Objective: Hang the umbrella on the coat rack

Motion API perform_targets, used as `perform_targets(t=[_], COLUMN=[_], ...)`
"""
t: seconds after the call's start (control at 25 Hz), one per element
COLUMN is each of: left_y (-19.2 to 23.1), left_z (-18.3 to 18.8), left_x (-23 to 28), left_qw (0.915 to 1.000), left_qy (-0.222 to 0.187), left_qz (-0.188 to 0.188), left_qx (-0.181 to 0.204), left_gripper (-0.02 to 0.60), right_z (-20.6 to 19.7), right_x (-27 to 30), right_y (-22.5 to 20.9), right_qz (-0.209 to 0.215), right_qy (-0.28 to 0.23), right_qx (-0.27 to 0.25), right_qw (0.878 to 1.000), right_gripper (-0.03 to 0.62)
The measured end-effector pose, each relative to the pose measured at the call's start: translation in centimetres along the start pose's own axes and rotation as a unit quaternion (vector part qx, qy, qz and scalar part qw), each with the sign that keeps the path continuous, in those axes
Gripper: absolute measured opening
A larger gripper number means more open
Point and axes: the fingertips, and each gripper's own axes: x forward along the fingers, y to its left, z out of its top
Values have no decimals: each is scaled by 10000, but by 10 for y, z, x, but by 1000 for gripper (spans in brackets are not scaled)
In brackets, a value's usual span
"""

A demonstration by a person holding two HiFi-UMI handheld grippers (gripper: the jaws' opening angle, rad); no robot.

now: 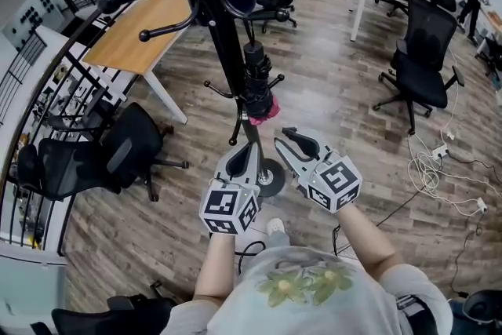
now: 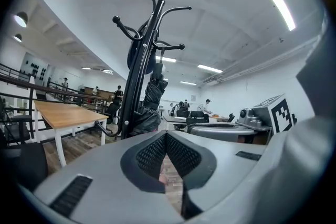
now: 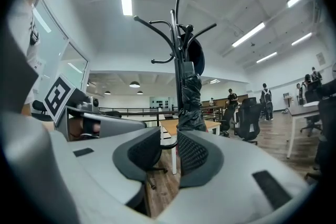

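A black coat rack (image 1: 223, 27) stands on the wooden floor in front of me, its round base (image 1: 272, 178) between my two grippers. A folded black umbrella (image 1: 255, 78) with a pink end hangs upright along the pole. It also shows in the left gripper view (image 2: 152, 97) and in the right gripper view (image 3: 190, 97), ahead of both grippers and apart from them. My left gripper (image 1: 249, 147) points at the pole low down, its tips touching and nothing held (image 2: 166, 136). My right gripper (image 1: 284, 136) is beside it, a narrow gap between its pads and nothing in it (image 3: 169, 139).
A wooden table (image 1: 141, 31) stands at the left behind the rack, with a black railing (image 1: 47, 90) beyond. Black office chairs sit at the left (image 1: 118, 153) and right (image 1: 423, 51). White cables (image 1: 435, 169) lie on the floor at the right. People stand far off.
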Motion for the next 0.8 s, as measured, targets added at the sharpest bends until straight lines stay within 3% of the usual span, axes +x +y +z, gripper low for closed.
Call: perform_targets(t=[0.16, 0.8], left_y=[-8, -39], left_z=[-1, -11], left_x=[-8, -37], left_qw=[10000, 10000], left_qy=[-19, -19], left_qz=[-18, -12], left_qx=[-2, 42], left_gripper=[0, 0], right_z=[-3, 4], right_x=[-10, -49], right_y=[10, 44], right_qz=[-62, 10], right_qy=[38, -200], right_qx=[-71, -181], right_qw=[9999, 9996], right_gripper=[3, 0])
